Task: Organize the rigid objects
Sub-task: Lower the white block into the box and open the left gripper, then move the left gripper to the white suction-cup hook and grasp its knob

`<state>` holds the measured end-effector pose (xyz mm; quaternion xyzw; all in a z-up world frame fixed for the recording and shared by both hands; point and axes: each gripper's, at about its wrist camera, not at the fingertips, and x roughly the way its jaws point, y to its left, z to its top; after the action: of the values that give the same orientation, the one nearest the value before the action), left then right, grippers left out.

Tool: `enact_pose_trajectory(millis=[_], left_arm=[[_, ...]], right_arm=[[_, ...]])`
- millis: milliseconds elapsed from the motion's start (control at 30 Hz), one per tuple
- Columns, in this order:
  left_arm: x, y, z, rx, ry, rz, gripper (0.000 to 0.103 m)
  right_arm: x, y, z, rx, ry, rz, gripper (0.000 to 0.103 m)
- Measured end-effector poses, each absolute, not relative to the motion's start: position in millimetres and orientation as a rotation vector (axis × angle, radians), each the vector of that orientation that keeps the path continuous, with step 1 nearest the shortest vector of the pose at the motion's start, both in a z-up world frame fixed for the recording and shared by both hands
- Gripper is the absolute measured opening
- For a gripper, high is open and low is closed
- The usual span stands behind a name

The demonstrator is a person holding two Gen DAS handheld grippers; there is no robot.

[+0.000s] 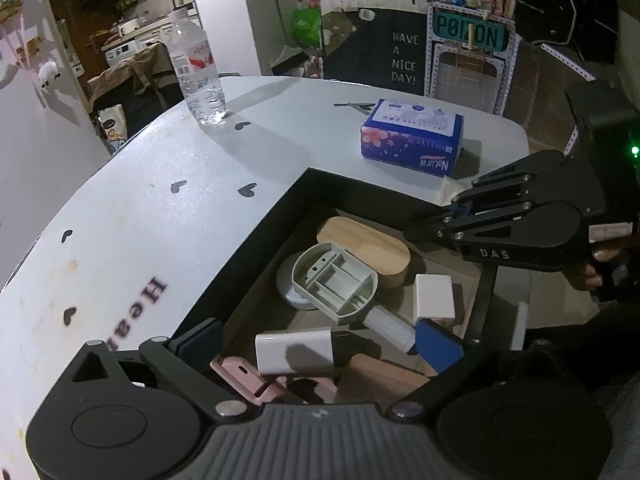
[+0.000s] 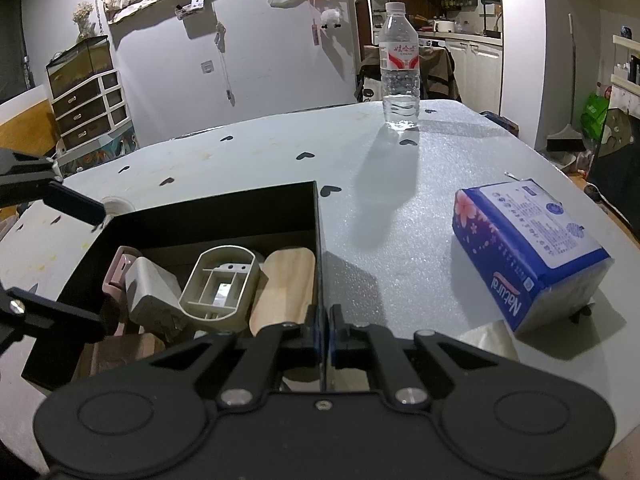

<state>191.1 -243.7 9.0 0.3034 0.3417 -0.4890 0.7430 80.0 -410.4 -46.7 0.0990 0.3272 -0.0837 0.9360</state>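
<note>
2 grippers at the black box [image 2: 318,216]: right gripper [image 2: 325,330] pinching its wall, left gripper [image 1: 320,344] spread wide.

A lived-in home. Kitchen cabinets [image 2: 474,60] stand behind the heart-patterned surface [image 2: 400,208]. A drawer chest [image 2: 90,108] lines the wall.

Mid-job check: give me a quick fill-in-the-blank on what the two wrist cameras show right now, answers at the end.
1. The right gripper is shut on the ____ wall of the black box.
2. The left gripper, above the box, is ____.
3. The water bottle stands ____ on the table.
4. The blue tissue pack lies ____ the box.

Missing words: right; open; upright; outside
</note>
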Motion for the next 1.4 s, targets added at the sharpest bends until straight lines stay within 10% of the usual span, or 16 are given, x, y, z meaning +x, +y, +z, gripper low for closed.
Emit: enact_pose_trajectory(millis=[1233,1400], left_arm=[[240,-114,34,0.072,0.656,-0.566,0.103],[266,-108,10,-0.011,0.683,-0.456,0.091]], right_arm=[[79,-411,-48,0.207,0.681,-0.18,0.006],[81,-411,-49,0.202,0.682,-0.178,0.006]])
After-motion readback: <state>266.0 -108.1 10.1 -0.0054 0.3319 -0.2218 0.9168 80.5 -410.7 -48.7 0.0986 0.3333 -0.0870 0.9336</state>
